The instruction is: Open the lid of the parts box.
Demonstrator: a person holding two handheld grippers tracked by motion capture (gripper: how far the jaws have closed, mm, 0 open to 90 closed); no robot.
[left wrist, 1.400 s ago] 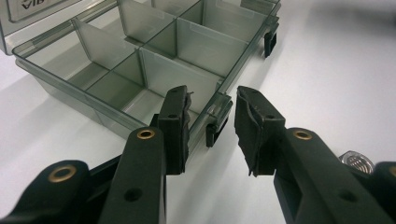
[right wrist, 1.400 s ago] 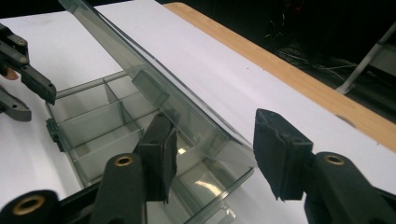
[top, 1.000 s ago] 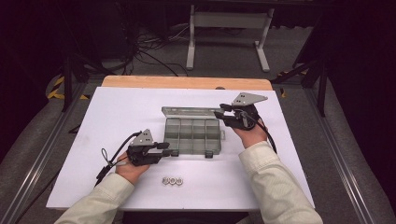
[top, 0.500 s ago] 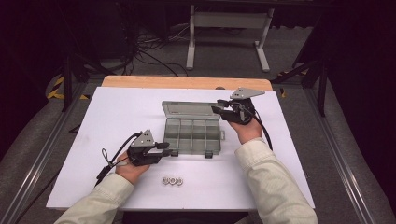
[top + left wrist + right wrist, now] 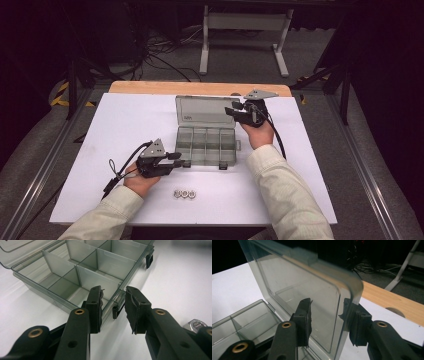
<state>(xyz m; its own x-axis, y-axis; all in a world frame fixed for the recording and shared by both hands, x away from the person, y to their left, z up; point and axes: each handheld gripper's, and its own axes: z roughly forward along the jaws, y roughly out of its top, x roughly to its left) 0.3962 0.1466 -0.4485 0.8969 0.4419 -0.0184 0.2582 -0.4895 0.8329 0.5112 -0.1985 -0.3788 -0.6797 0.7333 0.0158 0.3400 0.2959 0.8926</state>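
Note:
A smoky clear compartment box (image 5: 207, 145) (image 5: 75, 277) sits mid-table with bare compartments. Its lid (image 5: 202, 111) (image 5: 299, 282) stands raised at the far side. My left gripper (image 5: 184, 161) (image 5: 113, 303) is open at the box's front left corner. Its jaws straddle the front wall beside a black latch (image 5: 116, 311) without squeezing. My right gripper (image 5: 231, 111) (image 5: 328, 320) is open at the lid's right edge. One jaw is in front of the lid's inner face and the other behind it. Three metal nuts (image 5: 184, 193) (image 5: 196, 323) lie near the front edge.
The white tabletop (image 5: 125, 130) has a bare wooden strip (image 5: 150, 88) along its far edge. Beyond it on the floor stand a white metal frame (image 5: 245, 22) and loose cables (image 5: 155, 55). A second latch (image 5: 149, 258) sits farther along the box's front wall.
The right hand has moved away toward the far edge with the lid's edge between its jaws, and the lid has swung further open. The left hand has stayed put.

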